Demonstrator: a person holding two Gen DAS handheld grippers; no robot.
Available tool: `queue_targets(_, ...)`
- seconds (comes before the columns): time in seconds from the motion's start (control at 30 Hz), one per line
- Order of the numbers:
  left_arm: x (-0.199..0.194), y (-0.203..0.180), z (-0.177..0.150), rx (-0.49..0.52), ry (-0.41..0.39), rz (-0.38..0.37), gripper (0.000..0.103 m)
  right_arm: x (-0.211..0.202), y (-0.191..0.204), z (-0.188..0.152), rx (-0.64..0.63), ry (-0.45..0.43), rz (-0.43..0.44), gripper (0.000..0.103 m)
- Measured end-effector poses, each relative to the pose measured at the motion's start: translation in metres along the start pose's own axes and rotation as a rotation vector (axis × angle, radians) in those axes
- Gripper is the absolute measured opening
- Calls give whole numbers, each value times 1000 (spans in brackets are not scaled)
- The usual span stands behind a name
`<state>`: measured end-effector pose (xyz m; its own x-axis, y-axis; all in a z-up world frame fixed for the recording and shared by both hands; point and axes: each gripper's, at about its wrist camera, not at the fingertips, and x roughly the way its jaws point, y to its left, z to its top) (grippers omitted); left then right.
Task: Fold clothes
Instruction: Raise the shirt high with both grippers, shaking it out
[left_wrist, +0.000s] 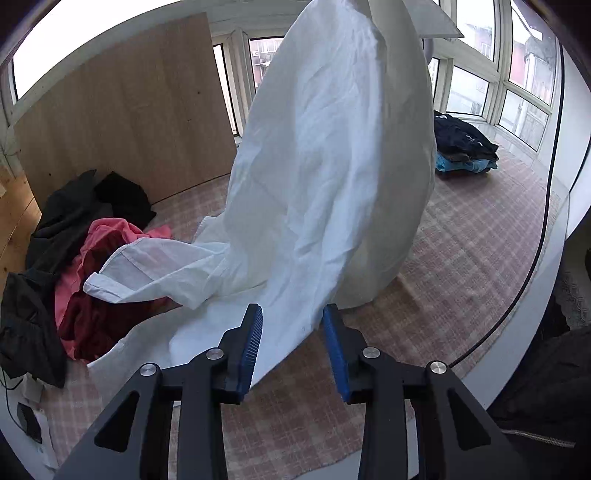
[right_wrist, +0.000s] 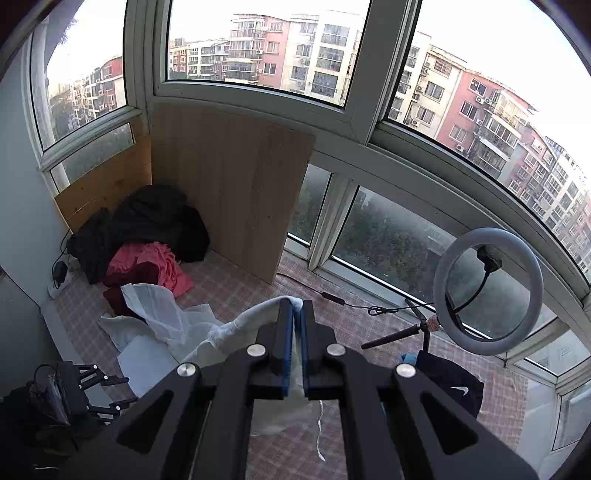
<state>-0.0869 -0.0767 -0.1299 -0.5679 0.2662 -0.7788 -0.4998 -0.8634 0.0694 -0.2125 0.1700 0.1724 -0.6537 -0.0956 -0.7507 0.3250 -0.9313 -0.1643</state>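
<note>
A white shirt (left_wrist: 332, 166) hangs from above and trails onto the checked mat (left_wrist: 461, 240); one sleeve lies over a pile of clothes on the left. My left gripper (left_wrist: 293, 328) is low over the mat with its jaws apart. The shirt's lower edge runs between the blue pads (left_wrist: 253, 339), and they do not press on it. My right gripper (right_wrist: 297, 310) is shut on a bunched white edge of the shirt (right_wrist: 258, 314), higher up. More of the shirt lies crumpled on the mat below (right_wrist: 159, 321). The left gripper (right_wrist: 129, 389) also shows low at the left of the right wrist view.
A pile of black, pink and dark red clothes (left_wrist: 85, 258) sits at the left against a wooden board (left_wrist: 129, 110). A stack of folded dark and blue clothes (left_wrist: 461, 147) lies by the windows. A ring light (right_wrist: 487, 291) on a tripod stands at the right, with a black garment (right_wrist: 454, 387) beside it.
</note>
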Motion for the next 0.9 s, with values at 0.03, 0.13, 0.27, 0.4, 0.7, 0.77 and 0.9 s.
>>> queue_targets(0.03, 2, 0, 3, 4, -8, 26, 34, -1, 0, 2, -10, -1, -4, 4)
queue_targets(0.13, 10, -5, 14, 13, 3, 74, 29, -4, 2, 8, -32, -11, -6, 4)
queue_targets(0.27, 18, 13, 26, -93, 45, 12, 0, -5, 4, 12, -55, -14, 1, 4)
queue_targets(0.4, -39, 30, 39, -149, -68, 48, 0, -4, -4, 14, -48, -16, 19, 4)
queue_targets(0.7, -71, -52, 31, -58, -89, -83, 3, -16, -37, 22, -1, -58, 58, 4)
queue_targets(0.77, -47, -74, 28, -54, -38, -135, 3, -16, -40, 21, 2, -59, 75, 4)
queue_targets(0.9, 8, -138, 43, -25, 33, -285, 6, -14, -37, 19, -15, -60, 101, 4)
